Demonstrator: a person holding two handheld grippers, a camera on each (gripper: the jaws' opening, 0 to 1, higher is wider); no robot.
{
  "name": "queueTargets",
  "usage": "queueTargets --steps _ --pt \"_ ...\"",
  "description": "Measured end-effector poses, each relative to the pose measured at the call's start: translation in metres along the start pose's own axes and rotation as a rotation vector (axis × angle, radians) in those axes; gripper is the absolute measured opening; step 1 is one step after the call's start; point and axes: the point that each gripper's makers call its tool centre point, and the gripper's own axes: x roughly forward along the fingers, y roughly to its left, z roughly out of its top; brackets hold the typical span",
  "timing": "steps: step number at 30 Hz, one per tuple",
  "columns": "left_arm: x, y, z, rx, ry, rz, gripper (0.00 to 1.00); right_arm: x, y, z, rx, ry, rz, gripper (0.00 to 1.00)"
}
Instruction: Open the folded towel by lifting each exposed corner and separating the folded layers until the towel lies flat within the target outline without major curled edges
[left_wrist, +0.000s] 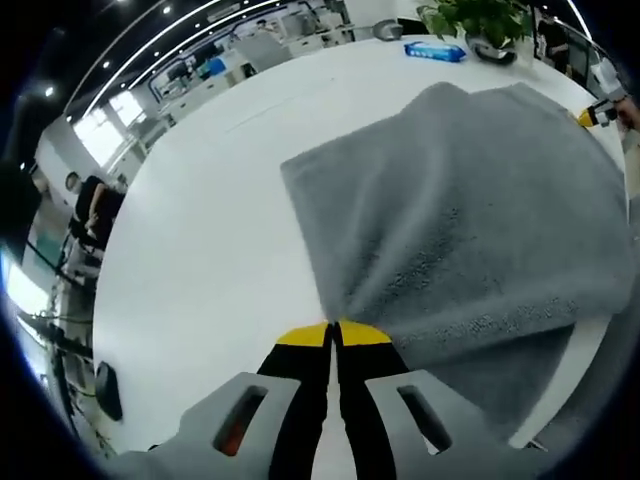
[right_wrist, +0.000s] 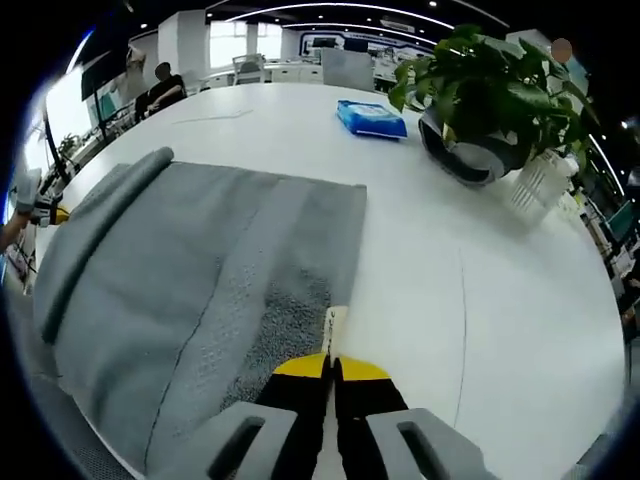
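**Grey towel pinched at two corners on white counter**

In the left gripper view, the left gripper (left_wrist: 333, 335) at lower centre has its fingers closed on a corner of the grey towel (left_wrist: 470, 220), which spreads toward the upper right over the white counter (left_wrist: 210, 230). In the right gripper view, the right gripper (right_wrist: 329, 368) at lower centre likewise has its fingers closed on a towel edge; a blue packet (right_wrist: 371, 118) and a potted plant (right_wrist: 480, 90) sit at the upper right.
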Motion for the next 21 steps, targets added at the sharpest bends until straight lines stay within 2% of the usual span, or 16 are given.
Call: queueTargets --steps 16,21 --pt "-0.001 0.029 -0.015 0.005 0.038 0.025 0.01 -0.005 -0.041 -0.013 0.052 0.014 -0.051 0.0" --pt "0.0 0.037 -0.018 0.039 0.052 0.029 0.01 -0.005 -0.051 -0.014 0.058 0.017 -0.047 0.0"
